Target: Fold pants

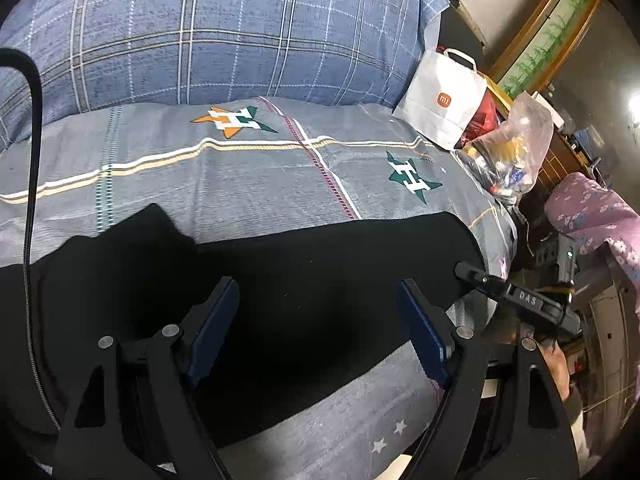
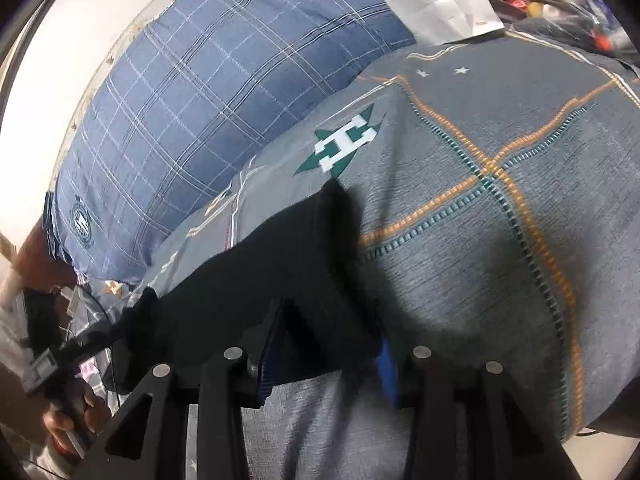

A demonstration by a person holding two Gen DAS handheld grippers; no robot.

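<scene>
The left gripper (image 1: 316,320) has black angular linkage arms with round silver screws and dark blue ribbed pads (image 1: 214,328). Left of it hangs a black ribbed cable (image 1: 30,216). The right gripper (image 2: 326,344) is built alike; its black body bears white lettering, perhaps "DAS" (image 1: 528,298), beside a green light (image 1: 569,255).

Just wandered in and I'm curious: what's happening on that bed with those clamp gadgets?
A person is folding black pants on a grey patterned bedspread, holding a two-finger tool in each hand. The left gripper hovers open over the middle of the pants, gripping nothing. The right gripper is at one end of the pants, with the cloth's edge lying between its fingers; they look parted rather than pinched. A blue plaid pillow and a white paper bag sit behind.
</scene>
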